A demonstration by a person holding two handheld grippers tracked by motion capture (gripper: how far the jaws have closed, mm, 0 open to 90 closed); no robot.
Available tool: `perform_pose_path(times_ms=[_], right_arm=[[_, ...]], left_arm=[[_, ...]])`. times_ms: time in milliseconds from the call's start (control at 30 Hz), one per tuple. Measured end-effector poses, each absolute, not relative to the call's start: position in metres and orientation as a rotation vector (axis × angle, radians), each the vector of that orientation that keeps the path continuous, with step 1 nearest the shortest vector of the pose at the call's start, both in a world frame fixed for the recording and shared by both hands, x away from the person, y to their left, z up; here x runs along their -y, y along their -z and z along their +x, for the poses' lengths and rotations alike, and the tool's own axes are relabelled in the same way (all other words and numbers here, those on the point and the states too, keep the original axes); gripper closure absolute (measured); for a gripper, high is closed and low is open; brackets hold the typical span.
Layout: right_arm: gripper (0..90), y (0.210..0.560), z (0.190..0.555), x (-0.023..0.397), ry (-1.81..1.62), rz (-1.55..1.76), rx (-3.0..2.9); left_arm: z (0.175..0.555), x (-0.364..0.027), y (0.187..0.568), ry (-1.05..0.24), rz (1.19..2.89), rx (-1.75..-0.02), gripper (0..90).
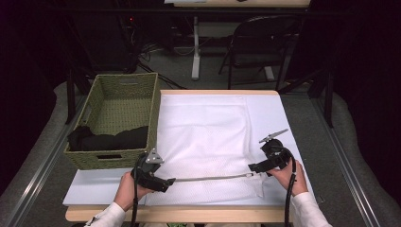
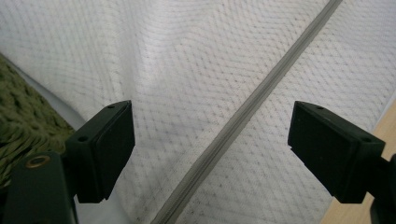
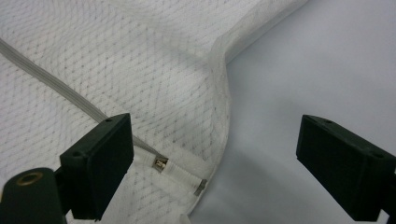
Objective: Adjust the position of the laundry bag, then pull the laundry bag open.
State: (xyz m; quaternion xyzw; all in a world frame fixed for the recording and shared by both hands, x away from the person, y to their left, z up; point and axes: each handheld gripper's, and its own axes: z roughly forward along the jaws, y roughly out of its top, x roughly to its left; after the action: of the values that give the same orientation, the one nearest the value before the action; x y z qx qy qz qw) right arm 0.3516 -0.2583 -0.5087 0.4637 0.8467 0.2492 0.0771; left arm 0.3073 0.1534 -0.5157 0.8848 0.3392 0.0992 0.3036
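Both grippers open over the mesh bag.
Left gripper and right gripper hold nothing; the zipper lies between them.

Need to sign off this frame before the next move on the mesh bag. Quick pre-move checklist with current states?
1. Left gripper jaws open, nothing pinched: ok.
2. Right gripper jaws open, nothing pinched: ok.
3. White mesh laundry bag spread flat on the table sheet: ok, apart from a fold down its right part.
4. Zipper lies straight along the bag's near edge between the grippers: ok.
5. Zipper pull at the right-hand end, close to the right gripper's left jaw: ok. Whether the zipper is fully closed: cannot tell.
6. Green woven basket beside the bag, dark clothing inside: ok.
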Motion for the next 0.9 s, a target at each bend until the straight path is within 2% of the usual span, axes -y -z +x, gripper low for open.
perform_pose_path(times_ms=[267,400,633,900], right_arm=[[12.7,0.511,0.341,0.26,-0.706,1.397,-2.546],[13.5,0.509,0.335,0.266,-0.702,1.409,-2.541],[15.7,0.512,0.327,0.269,-0.696,1.452,-2.551],[28.7,0.516,0.33,0.272,-0.684,1.477,-2.54]], left_arm=[[0.309,-0.146,0.52,-0.232,2.375,-0.864,15.3],[0.31,-0.14,0.52,-0.223,2.356,-0.848,11.0],[0.309,-0.127,0.524,-0.213,2.4,-0.792,10.0],[0.31,-0.123,0.528,-0.217,2.422,-0.761,11.5]])
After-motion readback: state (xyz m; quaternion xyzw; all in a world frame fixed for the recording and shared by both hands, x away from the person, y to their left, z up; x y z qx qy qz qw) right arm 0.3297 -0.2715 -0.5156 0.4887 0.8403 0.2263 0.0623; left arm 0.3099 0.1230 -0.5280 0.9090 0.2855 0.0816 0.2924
